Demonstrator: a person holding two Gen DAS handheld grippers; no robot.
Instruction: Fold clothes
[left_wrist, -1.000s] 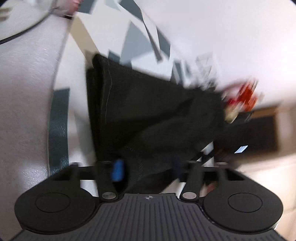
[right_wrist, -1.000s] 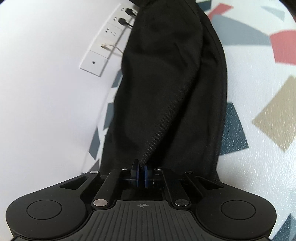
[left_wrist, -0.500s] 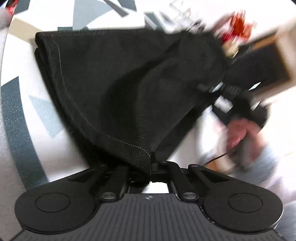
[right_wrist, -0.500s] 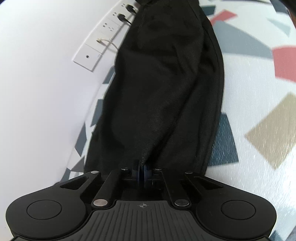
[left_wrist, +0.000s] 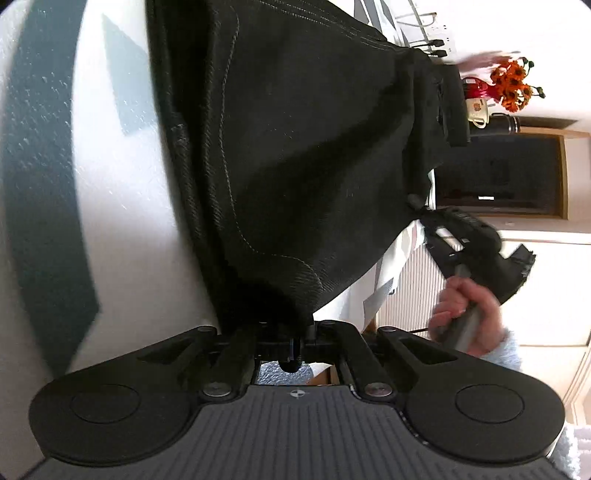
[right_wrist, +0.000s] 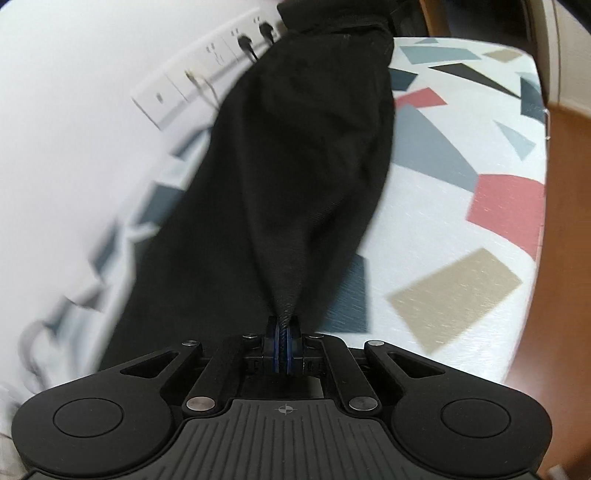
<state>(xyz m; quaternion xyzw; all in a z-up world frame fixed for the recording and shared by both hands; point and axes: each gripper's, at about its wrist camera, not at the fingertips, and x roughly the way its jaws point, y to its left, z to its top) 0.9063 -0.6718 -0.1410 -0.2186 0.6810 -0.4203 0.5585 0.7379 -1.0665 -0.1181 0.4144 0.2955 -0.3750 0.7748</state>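
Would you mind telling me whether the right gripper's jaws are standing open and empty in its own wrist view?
No, the right gripper has its jaws shut on a fold of the black garment.

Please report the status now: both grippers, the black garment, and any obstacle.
Left gripper shut on black garment. Right gripper shut on its other end. Garment stretched over patterned surface. No obstacle visible.

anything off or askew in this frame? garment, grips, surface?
Nothing stands out. The black garment hangs stretched between the two grippers: the right gripper and the left gripper are each shut on a bunched edge. No tear shows. The patterned surface beneath looks undisturbed.
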